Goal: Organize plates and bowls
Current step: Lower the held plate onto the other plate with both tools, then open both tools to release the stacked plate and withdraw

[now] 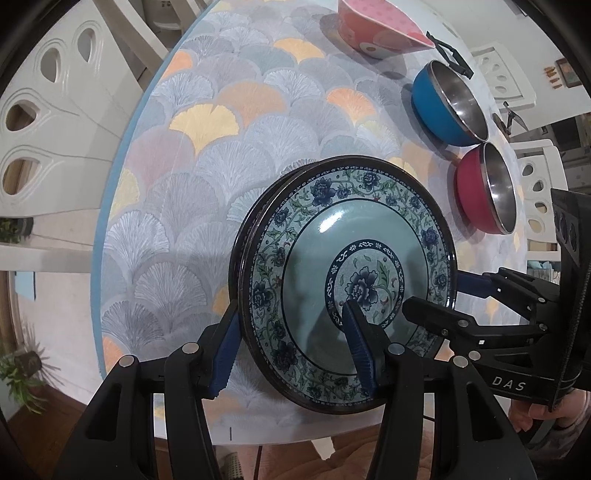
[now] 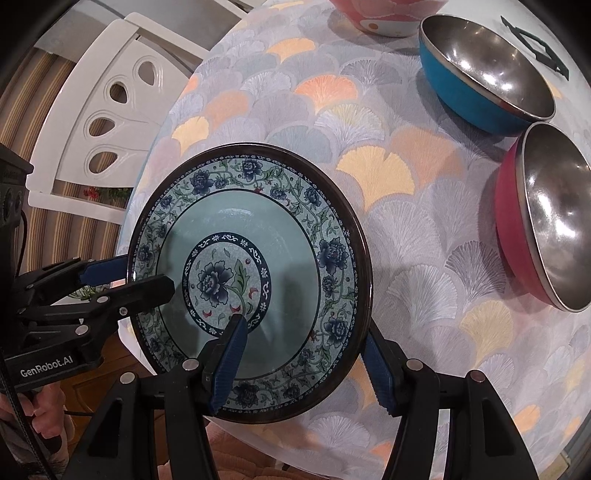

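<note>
We are holding the left tool (image 1: 295, 347) with its fingers spread astride a plate (image 1: 343, 284) rim, one each side. The right tool (image 2: 303, 354) is straddling the opposite edge the same way.

Beyond the blue bowl (image 2: 484, 70), your pink bowl (image 2: 384, 16) is cropped by the top edge, its rim unseen.

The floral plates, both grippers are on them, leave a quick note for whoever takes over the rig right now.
Left gripper and right gripper: each straddles the rim of the floral plates; grip firmness unclear.
Plates: stacked at the near edge of the table.
Blue bowl, red bowl and pink bowl sit separately farther back.
Done: plates stacked.
Left: bowls not yet grouped.
</note>
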### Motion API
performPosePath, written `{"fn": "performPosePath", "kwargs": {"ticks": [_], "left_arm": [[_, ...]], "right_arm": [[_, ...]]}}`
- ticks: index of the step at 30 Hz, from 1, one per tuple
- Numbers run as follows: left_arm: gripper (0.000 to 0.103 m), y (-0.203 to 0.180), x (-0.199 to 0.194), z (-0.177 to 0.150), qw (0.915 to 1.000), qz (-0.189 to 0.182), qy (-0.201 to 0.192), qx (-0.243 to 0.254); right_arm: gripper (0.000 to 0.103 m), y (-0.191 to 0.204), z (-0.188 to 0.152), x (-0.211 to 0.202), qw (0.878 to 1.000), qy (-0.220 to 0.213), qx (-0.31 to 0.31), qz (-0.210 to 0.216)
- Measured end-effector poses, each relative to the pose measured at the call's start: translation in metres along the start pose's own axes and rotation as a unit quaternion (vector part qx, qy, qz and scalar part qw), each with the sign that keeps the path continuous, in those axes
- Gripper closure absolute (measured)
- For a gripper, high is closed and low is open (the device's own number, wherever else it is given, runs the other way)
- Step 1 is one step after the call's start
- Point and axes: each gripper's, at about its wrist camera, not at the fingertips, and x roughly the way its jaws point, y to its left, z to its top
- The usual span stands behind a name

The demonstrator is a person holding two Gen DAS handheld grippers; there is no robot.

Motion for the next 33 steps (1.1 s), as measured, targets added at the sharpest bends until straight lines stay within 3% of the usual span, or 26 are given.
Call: {"fn": "performPosePath", "kwargs": {"ticks": [15, 19, 33], "left_arm": [[0.052, 0.009, 0.002, 0.001, 0.9999, -0.002, 0.002, -0.013], [0.051, 0.008, 0.003, 0.001, 0.9996, -0.023, 0.003, -0.013], [0.051, -0.004, 0.002, 0.009, 1.0, 0.007, 0.003, -0.006]], "right_arm": [[0.043, -0.003, 0.0, 0.004, 1.0, 0.008, 0.006, 0.001], [0.043, -0.004, 0.001, -0.001, 1.0, 0.004, 0.003, 0.008], [0.043, -0.008, 0.004, -0.011, 1.0, -0.01, 0.005, 0.019]]}}
